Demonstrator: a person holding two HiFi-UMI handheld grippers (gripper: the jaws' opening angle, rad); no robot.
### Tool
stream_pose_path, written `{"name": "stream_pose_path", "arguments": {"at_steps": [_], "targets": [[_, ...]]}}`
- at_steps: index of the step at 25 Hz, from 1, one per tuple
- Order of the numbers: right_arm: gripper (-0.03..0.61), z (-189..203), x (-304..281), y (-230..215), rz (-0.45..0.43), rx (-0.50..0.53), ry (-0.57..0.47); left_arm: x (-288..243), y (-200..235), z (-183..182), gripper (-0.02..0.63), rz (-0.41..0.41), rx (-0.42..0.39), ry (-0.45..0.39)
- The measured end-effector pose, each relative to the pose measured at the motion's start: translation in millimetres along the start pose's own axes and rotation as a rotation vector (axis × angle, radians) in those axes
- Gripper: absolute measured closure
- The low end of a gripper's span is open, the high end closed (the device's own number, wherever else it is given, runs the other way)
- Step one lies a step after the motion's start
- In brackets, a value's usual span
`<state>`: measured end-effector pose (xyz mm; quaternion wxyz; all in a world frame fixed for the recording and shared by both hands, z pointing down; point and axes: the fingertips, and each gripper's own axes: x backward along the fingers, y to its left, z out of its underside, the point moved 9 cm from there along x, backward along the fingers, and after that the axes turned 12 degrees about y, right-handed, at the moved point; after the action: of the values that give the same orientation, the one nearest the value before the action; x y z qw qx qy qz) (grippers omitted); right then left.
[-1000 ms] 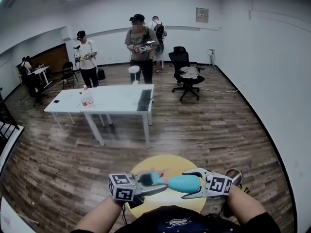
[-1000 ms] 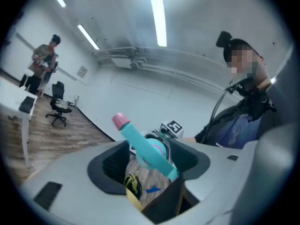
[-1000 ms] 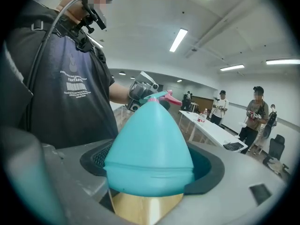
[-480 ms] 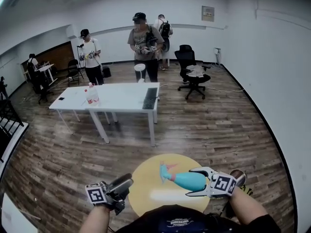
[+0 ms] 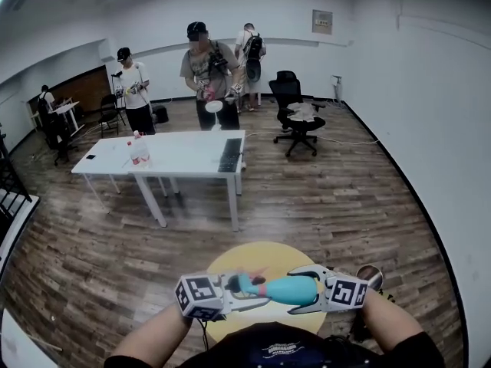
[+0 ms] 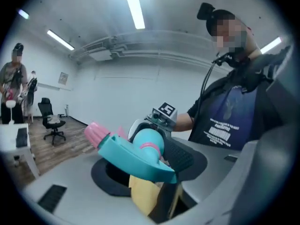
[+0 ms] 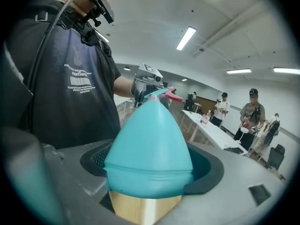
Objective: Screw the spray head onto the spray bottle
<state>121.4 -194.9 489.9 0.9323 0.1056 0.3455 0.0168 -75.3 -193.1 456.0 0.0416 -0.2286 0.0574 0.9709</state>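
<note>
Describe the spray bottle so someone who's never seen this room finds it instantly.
Find the round yellow table at the bottom of the head view. Just above it, the right gripper holds the spray bottle sideways. It is the only teal, drop-shaped thing there, tipped with a pink nozzle.

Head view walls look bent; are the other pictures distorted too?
Head view: wide lens bows the wall; the spray head is blurred. Left gripper view: dark rounded corners, bright ceiling strips. Right gripper view: the bottle looms large but sharp.
</note>
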Motion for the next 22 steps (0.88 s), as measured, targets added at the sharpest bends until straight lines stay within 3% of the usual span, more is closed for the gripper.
{"name": "stream_pose_path", "arguments": {"at_steps": [2,5,7,8,11,14,17,19,22], "targets": [[0.137,4.6,1.3,3.8,-0.022,-0.023,-0.001,-7.1,-4.4,-0.9,0.370,-0.013,-0.069,0.054],[0.137,7.1,3.7,4.3,-0.047,-0.084,-0.041,-8.1,0.1,-3.2,0.366,-0.003,0.036,0.010],[0.135,6.8,1.9,2.1,-0.042,-0.106,-0.056,-0.1,5.9,1.9,0.349,0.000,0.152,-0.099],[0.135,7.6,1.2,-0.1,-0.031,-0.117,-0.064,7.3,9.2,7.8,0.303,-0.003,0.221,-0.174],[0.135,21.8,6.5,-5.9,0.010,-0.175,-0.078,44.2,16.6,40.8,0.251,-0.028,0.475,-0.438],[0.133,37.2,14.6,-7.7,0.047,-0.220,-0.070,93.4,17.3,95.7,0.247,-0.118,0.691,-0.650],[0.133,42.2,16.5,-8.5,0.068,-0.234,-0.063,138.2,13.2,139.7,0.247,-0.229,0.817,-0.796],[0.133,39.2,13.9,-9.3,0.062,-0.229,-0.062,146.6,11.5,138.5,0.247,-0.256,0.802,-0.784],[0.133,28.7,1.0,-8.5,0.032,-0.175,-0.035,116.1,17.2,100.7,0.247,-0.202,0.656,-0.604]]}}
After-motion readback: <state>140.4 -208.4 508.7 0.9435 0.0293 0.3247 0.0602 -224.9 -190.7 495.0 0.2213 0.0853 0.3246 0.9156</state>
